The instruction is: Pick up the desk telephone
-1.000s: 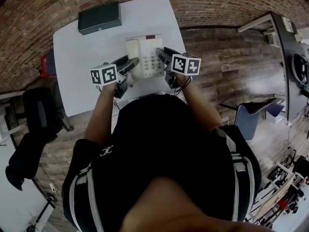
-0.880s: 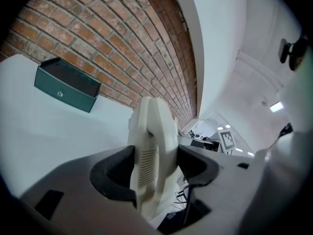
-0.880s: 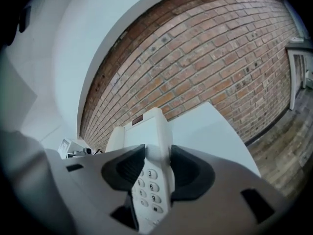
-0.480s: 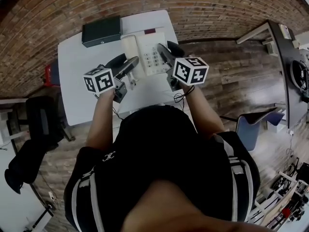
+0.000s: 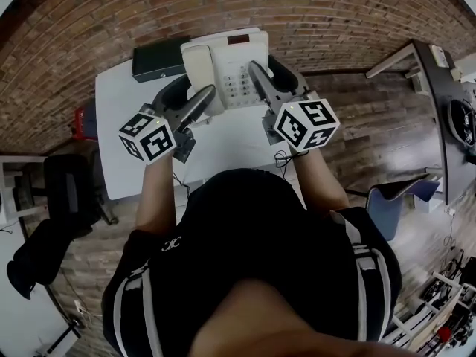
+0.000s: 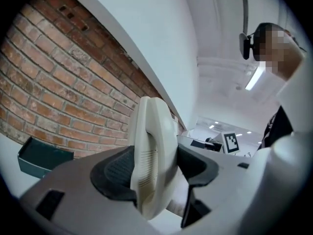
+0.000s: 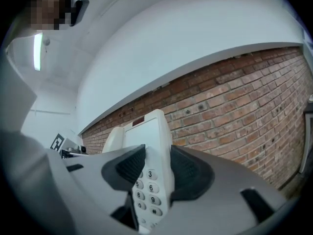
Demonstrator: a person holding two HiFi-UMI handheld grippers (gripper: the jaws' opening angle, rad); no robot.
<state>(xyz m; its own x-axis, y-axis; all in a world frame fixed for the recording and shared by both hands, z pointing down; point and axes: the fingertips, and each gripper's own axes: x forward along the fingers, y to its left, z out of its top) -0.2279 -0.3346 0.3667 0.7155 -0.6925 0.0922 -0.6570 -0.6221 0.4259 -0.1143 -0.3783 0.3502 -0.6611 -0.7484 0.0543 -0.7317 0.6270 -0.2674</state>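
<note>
Over far table [image 5: 132, 143] edge, telephone [image 5: 222, 59] aloft

Office, white desk [image 5: 119, 95], brick wall [image 5: 335, 13], wood flr [image 5: 357, 110], chair [image 5: 390, 195]

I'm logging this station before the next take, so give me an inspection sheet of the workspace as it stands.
Surface: white table, set by a brick wall.
Job's things: desk telephone, handset on it, held up off the table.
Clutter: dark box at the table's far left.
Grippers: left gripper shut on the handset side; right gripper shut on the keypad side.
Cables: thin dark loop by the right wrist; no phone cord seen.
Surroundings: wood floor, black chair, blue chair.
</note>
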